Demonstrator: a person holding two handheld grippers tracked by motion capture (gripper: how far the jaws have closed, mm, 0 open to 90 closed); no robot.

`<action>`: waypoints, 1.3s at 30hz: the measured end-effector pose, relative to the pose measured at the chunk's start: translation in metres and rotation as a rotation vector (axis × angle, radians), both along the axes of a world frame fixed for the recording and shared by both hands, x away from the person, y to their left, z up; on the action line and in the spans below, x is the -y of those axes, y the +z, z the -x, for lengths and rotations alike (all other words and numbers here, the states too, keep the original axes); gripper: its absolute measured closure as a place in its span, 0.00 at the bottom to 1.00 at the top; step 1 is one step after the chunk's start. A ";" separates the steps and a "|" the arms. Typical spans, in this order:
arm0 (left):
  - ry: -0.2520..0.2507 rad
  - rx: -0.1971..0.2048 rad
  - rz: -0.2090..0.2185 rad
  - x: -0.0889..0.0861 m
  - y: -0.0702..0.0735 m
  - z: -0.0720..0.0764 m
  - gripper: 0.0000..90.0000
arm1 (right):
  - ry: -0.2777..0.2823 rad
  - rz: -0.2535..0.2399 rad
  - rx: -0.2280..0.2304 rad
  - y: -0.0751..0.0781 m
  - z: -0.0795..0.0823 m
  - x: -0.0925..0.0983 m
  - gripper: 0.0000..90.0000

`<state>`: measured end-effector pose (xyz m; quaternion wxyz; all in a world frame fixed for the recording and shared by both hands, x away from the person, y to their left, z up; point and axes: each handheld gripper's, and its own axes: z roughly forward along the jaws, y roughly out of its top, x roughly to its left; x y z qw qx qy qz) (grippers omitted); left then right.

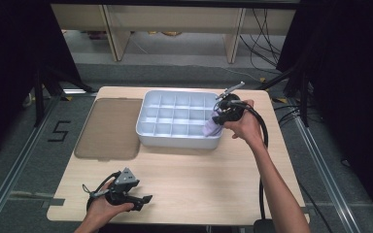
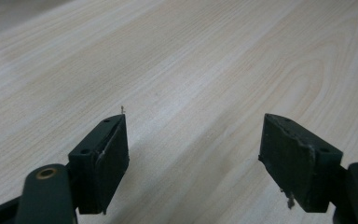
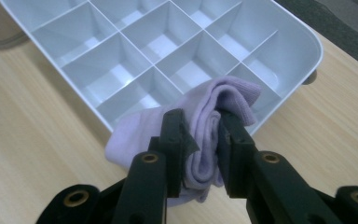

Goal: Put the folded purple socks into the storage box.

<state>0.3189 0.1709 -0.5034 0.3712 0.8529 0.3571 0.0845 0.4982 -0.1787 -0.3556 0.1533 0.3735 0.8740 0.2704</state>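
The high view takes in the whole pale wooden bench [image 1: 184, 179], with a white plastic tray divided into square compartments [image 1: 175, 104] standing toward its far side and a flat, smoky-brown translucent lid [image 1: 109, 128] lying just beside the tray on the left. That view also shows the left gripper [image 1: 143, 200] low over the near left part of the bench, well apart from the tray, and the right gripper [image 1: 217, 118] at the tray's near right corner. The right gripper view brings out what the high view leaves small: the right gripper [image 3: 203, 140] has its jaws clamped on a folded lilac sock [image 3: 205, 123], which bunches between them and hangs over the near rim of the tray [image 3: 303, 51], at the corner compartment. Whether the sock touches the rim cannot be told. The left gripper view shows the left gripper [image 2: 193, 149] with its jaws wide apart, holding nothing, with bare wood grain [image 2: 191, 70] beneath them.
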 end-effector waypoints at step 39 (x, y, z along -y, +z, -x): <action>0.010 -0.021 0.014 0.002 -0.005 0.000 0.26 | 0.007 0.223 -0.047 -0.065 -0.029 -0.020 0.81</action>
